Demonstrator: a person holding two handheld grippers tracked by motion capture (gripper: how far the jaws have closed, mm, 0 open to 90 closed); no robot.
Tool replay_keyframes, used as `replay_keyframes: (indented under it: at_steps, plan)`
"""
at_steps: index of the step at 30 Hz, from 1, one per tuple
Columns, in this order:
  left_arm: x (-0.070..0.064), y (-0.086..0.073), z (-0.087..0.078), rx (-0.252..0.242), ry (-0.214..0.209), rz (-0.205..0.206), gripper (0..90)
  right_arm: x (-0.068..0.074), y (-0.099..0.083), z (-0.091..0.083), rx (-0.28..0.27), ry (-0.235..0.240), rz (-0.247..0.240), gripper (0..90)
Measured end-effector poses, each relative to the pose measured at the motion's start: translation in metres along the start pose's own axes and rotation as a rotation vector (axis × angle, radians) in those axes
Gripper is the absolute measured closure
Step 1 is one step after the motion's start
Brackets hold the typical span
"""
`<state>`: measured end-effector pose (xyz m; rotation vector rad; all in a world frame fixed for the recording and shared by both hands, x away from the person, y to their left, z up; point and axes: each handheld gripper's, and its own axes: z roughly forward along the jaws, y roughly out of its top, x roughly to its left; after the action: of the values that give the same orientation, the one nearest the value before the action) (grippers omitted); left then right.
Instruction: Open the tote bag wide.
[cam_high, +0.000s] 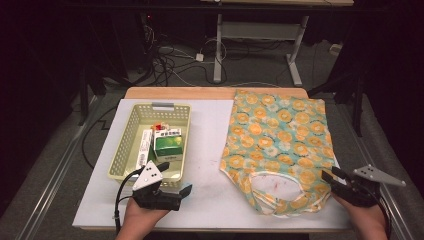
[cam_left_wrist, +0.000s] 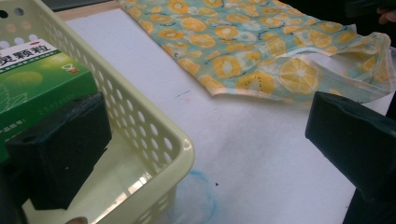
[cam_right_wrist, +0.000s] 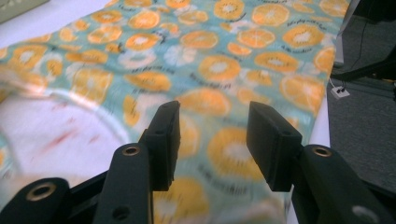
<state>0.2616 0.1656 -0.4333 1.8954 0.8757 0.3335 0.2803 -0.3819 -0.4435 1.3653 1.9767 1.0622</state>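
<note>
A teal cloth bag printed with orange slices (cam_high: 277, 130) lies flat on the right half of the white table mat (cam_high: 210, 150), its handle opening toward me. My right gripper (cam_high: 334, 177) sits at the bag's near right corner, open, with its jaws apart just above the fabric (cam_right_wrist: 219, 70). My left gripper (cam_high: 176, 179) is open at the near edge of a pale yellow perforated basket (cam_high: 125, 150); one jaw hangs inside the basket wall (cam_left_wrist: 154, 135), the other over the mat. A green medicine box (cam_high: 169, 144) (cam_left_wrist: 32, 79) lies in the basket.
Other small boxes (cam_high: 146, 145) lie in the basket beside the green one. A faint blue mark (cam_left_wrist: 201, 186) stains the mat near the basket corner. Beyond the table are a desk frame (cam_high: 260, 35), cables (cam_high: 175, 60) and dark floor.
</note>
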Motion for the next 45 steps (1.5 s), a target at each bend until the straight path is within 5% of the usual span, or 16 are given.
replay_keyframes:
  at_steps: [7, 15, 18, 22, 24, 26, 29, 45]
  plan:
    - [-0.008, 0.006, 0.005, -0.009, -0.025, 0.028, 0.0, 0.004, -0.023, -0.025, 0.009, 0.01, 0.038, 56.1]
    - [-0.013, 0.01, 0.011, -0.008, -0.054, 0.044, 0.0, 0.025, -0.045, -0.028, 0.088, 0.098, 0.06, 54.2]
    - [-0.013, 0.01, 0.011, -0.013, -0.056, 0.043, 0.0, 0.032, -0.047, -0.024, 0.113, 0.1, 0.033, 52.2]
    - [-0.011, 0.011, 0.013, -0.011, -0.058, 0.045, 0.0, 0.039, -0.05, -0.017, 0.176, 0.094, 0.014, 63.6]
    - [-0.011, 0.012, 0.013, -0.014, -0.058, 0.041, 0.0, 0.041, -0.051, -0.016, 0.176, 0.053, -0.03, 76.3]
    - [-0.011, 0.012, 0.014, -0.014, -0.059, 0.039, 0.0, 0.04, -0.051, -0.016, 0.175, 0.069, -0.028, 90.0]
    - [-0.011, 0.012, 0.013, -0.016, -0.058, 0.037, 0.0, 0.043, -0.048, -0.016, 0.164, 0.097, -0.042, 90.0]
    - [-0.003, 0.01, 0.006, -0.03, -0.039, 0.016, 0.0, 0.133, -0.021, 0.016, 0.13, 0.294, -0.204, 89.9]
